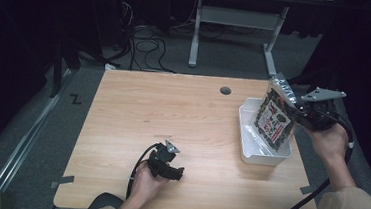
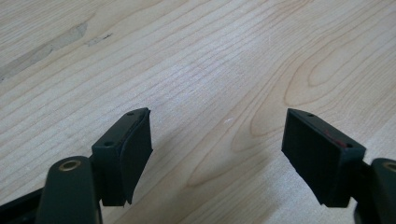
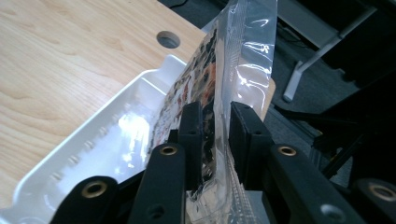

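The left tongs (image 1: pixel 174 171) rest spread on the bare tabletop (image 1: pixel 173 108), nothing between them. Farther off, the right tongs (image 3: pixel 215 135) flank a snack bag (image 1: pixel 275 119) standing tilted in the white tray (image 1: pixel 245 134); whether they pinch it, I cannot tell. A loose grip could let the bag flop over the rim. The tray looks otherwise empty.

dark lab: bare worktable (image 1: pixel 173 108), floor cables (image 1: pixel 145 48)
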Motion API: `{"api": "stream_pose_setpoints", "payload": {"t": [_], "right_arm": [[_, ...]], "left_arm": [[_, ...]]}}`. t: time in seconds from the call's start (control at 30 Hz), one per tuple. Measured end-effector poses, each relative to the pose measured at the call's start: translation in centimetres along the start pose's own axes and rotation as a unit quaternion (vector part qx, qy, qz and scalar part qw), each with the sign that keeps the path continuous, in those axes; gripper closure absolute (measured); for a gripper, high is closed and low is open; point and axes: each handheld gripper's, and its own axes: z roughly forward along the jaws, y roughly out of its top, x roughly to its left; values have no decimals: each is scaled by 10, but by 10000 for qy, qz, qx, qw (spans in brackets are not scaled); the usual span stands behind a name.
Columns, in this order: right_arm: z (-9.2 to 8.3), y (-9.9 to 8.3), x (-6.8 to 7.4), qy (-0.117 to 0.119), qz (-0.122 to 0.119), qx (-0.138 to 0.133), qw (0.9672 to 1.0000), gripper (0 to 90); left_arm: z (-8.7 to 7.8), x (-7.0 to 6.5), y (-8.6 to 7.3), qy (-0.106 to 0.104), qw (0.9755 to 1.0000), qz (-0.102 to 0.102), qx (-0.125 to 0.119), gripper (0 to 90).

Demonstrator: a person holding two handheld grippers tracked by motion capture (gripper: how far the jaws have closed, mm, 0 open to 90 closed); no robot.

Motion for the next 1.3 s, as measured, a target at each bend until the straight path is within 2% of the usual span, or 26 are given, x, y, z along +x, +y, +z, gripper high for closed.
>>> {"api": "stream_pose_setpoints", "payload": {"t": [0.27, 0.47, 0.63, 0.97, 1.3], "right_arm": [[6, -9, -9, 9, 295, 66, 9995, 677], [7, -12, -13, -4, 466, 60, 9989, 537], [6, -12, -17, 10, 643, 31, 9979, 477], [9, -15, -22, -3, 842, 157, 9963, 441], [1, -18, -27, 27, 976, -62, 9952, 432]], "left_arm": [[0, 0, 0, 8, 10000, 17, 35, 248], [0, 0, 0, -3, 10000, 3, 22, 248], [0, 0, 0, -3, 10000, 18, 32, 248], [0, 0, 0, -20, 10000, -4, 33, 249], [1, 0, 0, -16, 10000, 0, 45, 249]]}}
